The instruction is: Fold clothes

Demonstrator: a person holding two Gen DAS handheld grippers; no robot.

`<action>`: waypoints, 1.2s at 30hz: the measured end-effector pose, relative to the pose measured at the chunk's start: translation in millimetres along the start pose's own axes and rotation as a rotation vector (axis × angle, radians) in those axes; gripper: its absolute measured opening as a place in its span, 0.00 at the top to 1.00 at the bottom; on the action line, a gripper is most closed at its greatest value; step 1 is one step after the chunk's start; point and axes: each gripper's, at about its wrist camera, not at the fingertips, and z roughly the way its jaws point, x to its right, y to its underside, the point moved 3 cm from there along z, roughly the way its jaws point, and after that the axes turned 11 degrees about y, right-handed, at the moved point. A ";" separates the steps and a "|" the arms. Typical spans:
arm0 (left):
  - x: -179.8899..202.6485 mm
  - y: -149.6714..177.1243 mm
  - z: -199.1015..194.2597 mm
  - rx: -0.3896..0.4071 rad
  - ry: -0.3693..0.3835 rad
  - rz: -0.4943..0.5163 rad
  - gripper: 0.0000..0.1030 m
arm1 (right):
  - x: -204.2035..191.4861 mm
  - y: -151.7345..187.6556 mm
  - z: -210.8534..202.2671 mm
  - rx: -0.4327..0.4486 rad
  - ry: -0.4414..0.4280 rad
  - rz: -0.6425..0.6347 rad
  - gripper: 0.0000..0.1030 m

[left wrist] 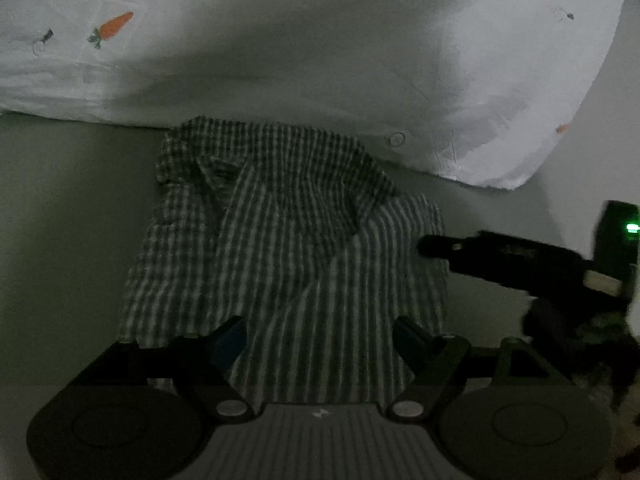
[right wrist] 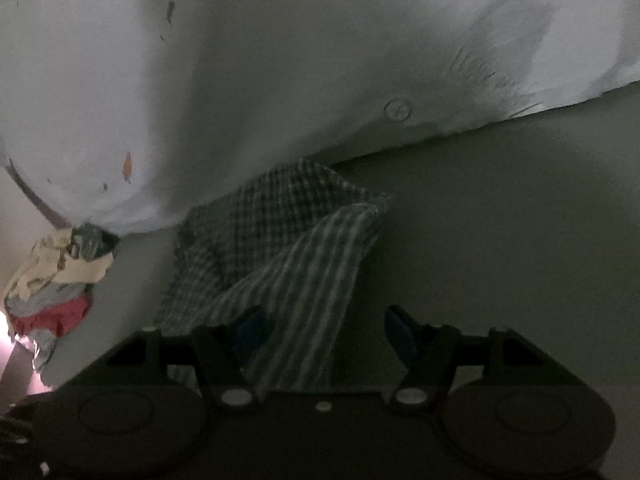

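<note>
**Checked shirt partly folded, both grippers spread and empty**

Checked shirt (left wrist: 280, 240) lies on the grey bed surface (left wrist: 68, 240), its far edge against a white carrot-print duvet (left wrist: 320, 60). One side is turned over the body, probably a first fold. Left gripper (left wrist: 318, 338) hangs over the near hem, jaws spread, nothing pinched. Right gripper (right wrist: 322, 330) is also spread, over the folded flap's edge; likely seeking the next hold. A pile of other clothes (right wrist: 52, 292) waits aside. Room dim.

Checked shirt (left wrist: 280, 232) hem hidden behind gripper body, clothes pile (right wrist: 52, 292) cut off at left edge, dim
</note>
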 end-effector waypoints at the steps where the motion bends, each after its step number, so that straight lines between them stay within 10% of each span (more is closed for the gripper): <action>1: -2.7 -1.6 4.6 -0.011 0.011 -0.007 0.21 | -0.5 -2.4 4.3 -0.011 -0.027 -0.010 0.54; 4: -9.2 -6.7 18.6 -0.056 0.044 -0.019 0.26 | -9.9 -11.3 8.7 -0.033 -0.101 -0.036 0.96; 8: -13.8 -14.2 26.1 -0.074 0.050 -0.016 0.93 | -31.2 -36.7 -6.4 0.024 -0.236 -0.033 0.98; 13: -37.6 -25.2 -2.4 0.040 0.058 -0.120 0.92 | -63.5 -75.5 0.8 0.060 -0.379 -0.052 0.98; 21: -70.8 -10.0 26.0 -0.073 -0.094 -0.120 0.76 | -81.9 -43.6 94.4 -0.152 -0.085 -0.164 0.86; 25: -65.8 -12.5 8.5 -0.027 -0.119 -0.114 0.65 | -70.9 -47.5 53.4 -0.069 -0.099 -0.067 0.53; 30: -59.8 2.7 -20.0 -0.003 -0.166 -0.144 0.43 | -61.6 -25.8 1.2 -0.068 -0.103 0.029 0.40; 36: -59.1 40.8 -44.2 -0.051 -0.197 -0.230 0.34 | -106.2 49.2 -31.8 -0.117 0.059 -0.253 0.25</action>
